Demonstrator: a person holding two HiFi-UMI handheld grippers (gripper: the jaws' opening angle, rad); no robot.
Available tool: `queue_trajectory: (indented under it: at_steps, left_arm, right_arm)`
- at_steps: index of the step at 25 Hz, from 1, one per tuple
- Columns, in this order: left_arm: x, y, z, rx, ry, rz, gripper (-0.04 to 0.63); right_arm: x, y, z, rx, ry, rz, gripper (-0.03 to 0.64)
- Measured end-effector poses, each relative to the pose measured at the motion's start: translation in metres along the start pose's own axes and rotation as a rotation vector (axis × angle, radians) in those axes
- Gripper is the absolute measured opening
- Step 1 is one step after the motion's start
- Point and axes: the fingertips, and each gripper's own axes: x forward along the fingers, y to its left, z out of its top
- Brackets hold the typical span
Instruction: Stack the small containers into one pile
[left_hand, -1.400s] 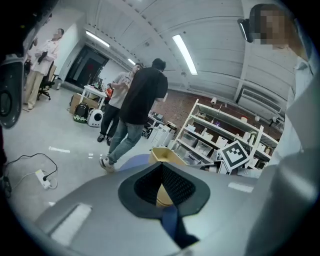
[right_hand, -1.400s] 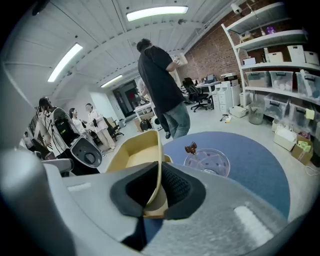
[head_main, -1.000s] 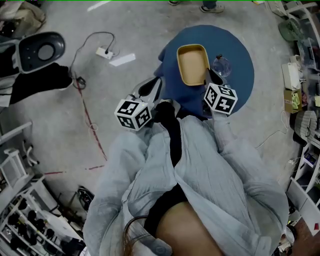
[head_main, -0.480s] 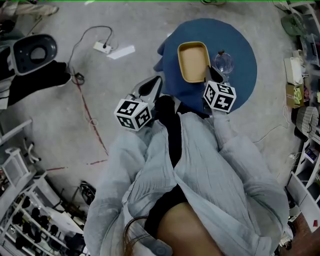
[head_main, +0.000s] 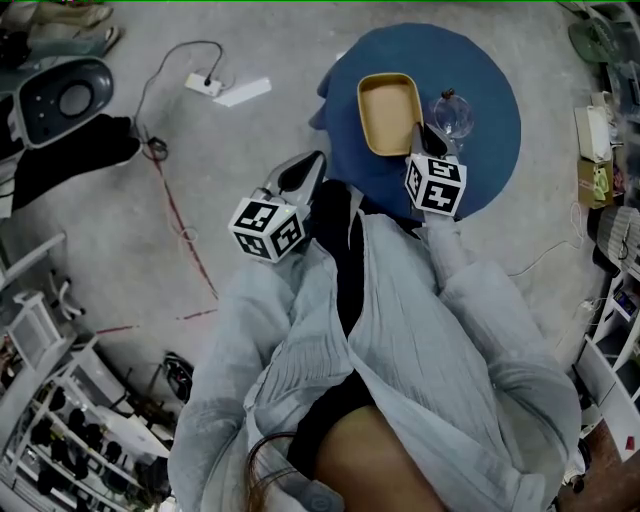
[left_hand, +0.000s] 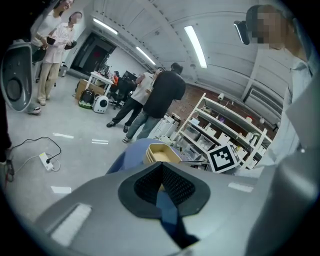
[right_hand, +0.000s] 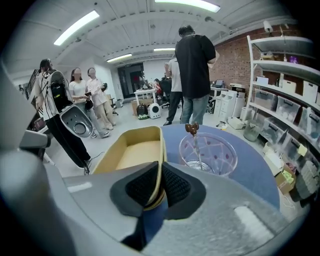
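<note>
A tan rectangular container (head_main: 388, 112) lies on the round blue table (head_main: 490, 150); in the left gripper view the container (left_hand: 161, 152) looks like more than one nested together. My right gripper (head_main: 419, 133) is shut on its near right rim, and the right gripper view shows the pads (right_hand: 175, 185) clamping the wall of the container (right_hand: 132, 152). My left gripper (head_main: 314, 163) hangs off the table's left edge, over the floor. Its jaws meet at the tips with nothing between them (left_hand: 162, 167).
A clear patterned glass (head_main: 452, 112) with a stirrer stands just right of the container, close to my right gripper. A power strip and cable (head_main: 203, 85) lie on the floor at left. Shelving (head_main: 610, 240) lines the right side. Several people (right_hand: 192, 65) stand beyond the table.
My right gripper has rolled a little and sunk slightly, still holding the container's rim. The left gripper has stayed where it was.
</note>
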Motion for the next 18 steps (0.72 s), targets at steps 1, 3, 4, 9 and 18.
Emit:
queue_trajectory:
  at_steps: [1, 3, 4, 9, 18]
  left_arm:
    - [0.0, 0.0, -0.002, -0.001, 0.003, -0.001, 0.012]
    - [0.001, -0.002, -0.005, -0.002, 0.009, -0.002, 0.012]
    - [0.001, -0.002, -0.006, -0.002, 0.011, -0.003, 0.012]
    - [-0.003, -0.003, -0.011, -0.005, 0.015, -0.004, 0.014]
    - [-0.002, -0.002, -0.014, 0.001, 0.014, -0.018, 0.012]
  right_arm:
    - [0.001, 0.0, -0.001, -0.016, 0.003, -0.007, 0.025]
    - [0.003, -0.001, -0.004, -0.043, 0.009, -0.019, 0.028]
    - [0.003, -0.002, -0.004, -0.057, 0.011, -0.026, 0.028]
    - [0.005, 0.001, -0.006, -0.115, 0.02, -0.063, 0.034]
    - [0.008, 0.001, -0.017, -0.087, 0.052, -0.064, 0.114]
